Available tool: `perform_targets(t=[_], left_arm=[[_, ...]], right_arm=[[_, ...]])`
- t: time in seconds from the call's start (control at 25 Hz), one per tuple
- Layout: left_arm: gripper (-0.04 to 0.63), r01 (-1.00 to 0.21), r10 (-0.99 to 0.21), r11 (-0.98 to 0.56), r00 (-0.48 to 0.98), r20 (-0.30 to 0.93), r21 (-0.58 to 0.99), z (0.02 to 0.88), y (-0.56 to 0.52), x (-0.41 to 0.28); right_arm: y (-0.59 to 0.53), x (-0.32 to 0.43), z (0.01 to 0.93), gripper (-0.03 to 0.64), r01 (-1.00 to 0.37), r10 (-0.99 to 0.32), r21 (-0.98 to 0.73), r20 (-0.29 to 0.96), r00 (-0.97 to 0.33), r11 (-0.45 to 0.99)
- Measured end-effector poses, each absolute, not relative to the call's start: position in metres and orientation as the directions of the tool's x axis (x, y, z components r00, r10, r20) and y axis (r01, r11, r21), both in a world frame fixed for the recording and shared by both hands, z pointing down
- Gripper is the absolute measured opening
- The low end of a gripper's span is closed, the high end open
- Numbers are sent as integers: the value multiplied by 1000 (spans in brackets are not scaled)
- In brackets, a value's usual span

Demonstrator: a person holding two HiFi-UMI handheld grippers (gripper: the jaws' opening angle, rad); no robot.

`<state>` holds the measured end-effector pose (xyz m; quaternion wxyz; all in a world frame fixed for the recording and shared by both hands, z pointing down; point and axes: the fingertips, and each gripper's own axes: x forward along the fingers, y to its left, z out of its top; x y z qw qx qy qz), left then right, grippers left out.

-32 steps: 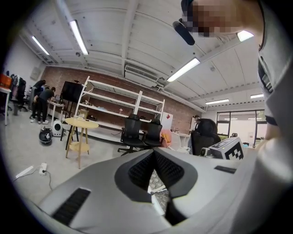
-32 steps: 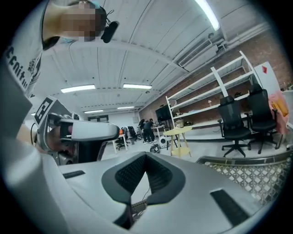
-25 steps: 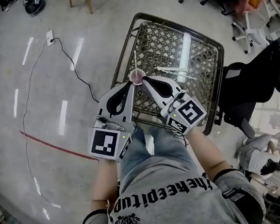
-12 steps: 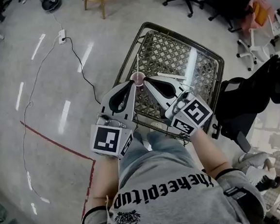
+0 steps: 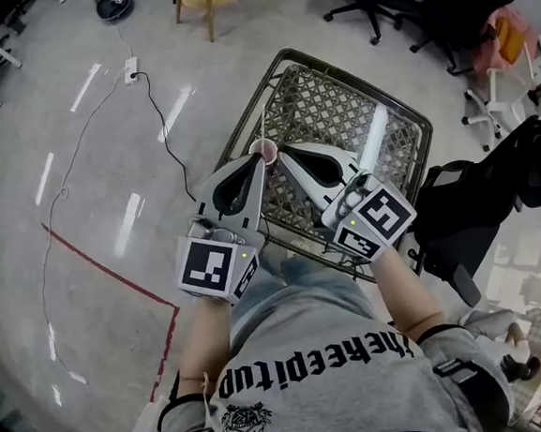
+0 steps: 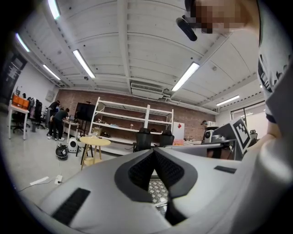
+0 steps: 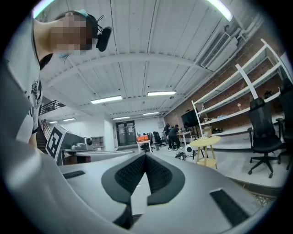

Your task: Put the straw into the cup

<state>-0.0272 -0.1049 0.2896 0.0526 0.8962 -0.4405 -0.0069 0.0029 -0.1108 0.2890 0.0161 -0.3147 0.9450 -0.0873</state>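
My two grippers meet over a wire-mesh cart [image 5: 246, 116] in the upper middle of the head view. The left gripper [image 5: 258, 162] and the right gripper [image 5: 281, 154] are both pinched shut at the tips. In each gripper's own view the fingers touch, and nothing shows between them. The small pink cup [image 5: 264, 149] sits right at those tips, touching or nearly touching the left ones. I cannot tell whether it rests on the mesh or is caught by its rim. A thin pale line rising from the cup toward the top of the frame looks to be the straw [image 5: 264, 122], apparently already standing in it, though it is too fine to be sure. I judge both to be light and easily upset. The straw is slim, smooth and easy to crush or let slip, so it is best pinched gently at mid-length. The cup is thin-walled and prone to tipping, so it is best steadied low on its wall.
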Motion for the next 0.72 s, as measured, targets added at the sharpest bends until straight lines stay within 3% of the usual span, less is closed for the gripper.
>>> perform_targets(t=[0.72], left_arm=[[32, -828, -828, -558, 560, 18, 60, 276, -78, -6]], right_arm=[[-82, 17, 276, 3, -532, -537, -133, 1, -844, 836]])
